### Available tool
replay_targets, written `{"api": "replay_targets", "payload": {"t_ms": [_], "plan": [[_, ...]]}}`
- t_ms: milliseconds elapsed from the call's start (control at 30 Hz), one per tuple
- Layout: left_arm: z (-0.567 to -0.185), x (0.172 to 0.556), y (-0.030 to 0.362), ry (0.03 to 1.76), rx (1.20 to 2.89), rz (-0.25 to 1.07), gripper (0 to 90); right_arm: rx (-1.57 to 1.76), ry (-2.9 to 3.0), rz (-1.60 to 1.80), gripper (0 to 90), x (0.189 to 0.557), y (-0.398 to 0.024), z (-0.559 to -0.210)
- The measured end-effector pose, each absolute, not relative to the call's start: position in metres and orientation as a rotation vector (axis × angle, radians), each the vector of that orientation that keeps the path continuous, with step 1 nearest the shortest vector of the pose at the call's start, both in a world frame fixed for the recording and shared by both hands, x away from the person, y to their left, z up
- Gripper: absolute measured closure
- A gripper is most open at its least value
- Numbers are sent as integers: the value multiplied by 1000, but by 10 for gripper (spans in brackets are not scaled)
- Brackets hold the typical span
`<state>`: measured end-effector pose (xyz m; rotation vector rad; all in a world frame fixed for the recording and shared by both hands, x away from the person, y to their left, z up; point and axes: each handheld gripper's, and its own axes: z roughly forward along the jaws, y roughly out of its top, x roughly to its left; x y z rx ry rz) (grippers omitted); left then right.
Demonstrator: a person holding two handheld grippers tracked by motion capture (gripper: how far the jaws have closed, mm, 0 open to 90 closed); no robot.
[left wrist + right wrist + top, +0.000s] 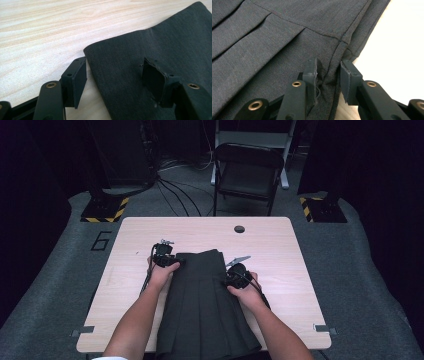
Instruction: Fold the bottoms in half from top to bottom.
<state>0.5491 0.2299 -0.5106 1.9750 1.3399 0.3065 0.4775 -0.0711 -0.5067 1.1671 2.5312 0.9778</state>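
Two tongs at a dark pleated skirt on a wooden counter.

Nearest the person, the dark pleated skirt [202, 310] hangs its hem over the counter's near edge and runs up the middle of the counter [280, 245], waistband end farthest away. The right tongs [327, 75] stand narrow, pinching a raised fold at the skirt's right side seam, just below the waistband. The left tongs [120, 77] gape wide at the skirt's left upper corner: one pad lies on the bare wood beside the cloth's edge, the other over the fabric, neither pressing it. Beyond the counter stand a black folding chair [248, 172] and loose cables [175, 190] on the grey floor.
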Motion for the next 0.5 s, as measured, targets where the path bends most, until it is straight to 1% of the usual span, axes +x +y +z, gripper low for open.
{"api": "replay_targets", "payload": {"t_ms": [433,500], "plan": [[-515,552,227,1340,1945,312,374,1167,2537,985,686,478,-72,-507],[-516,552,227,1347,1919,319,383,1169,2533,986,685,477,-72,-507]]}}
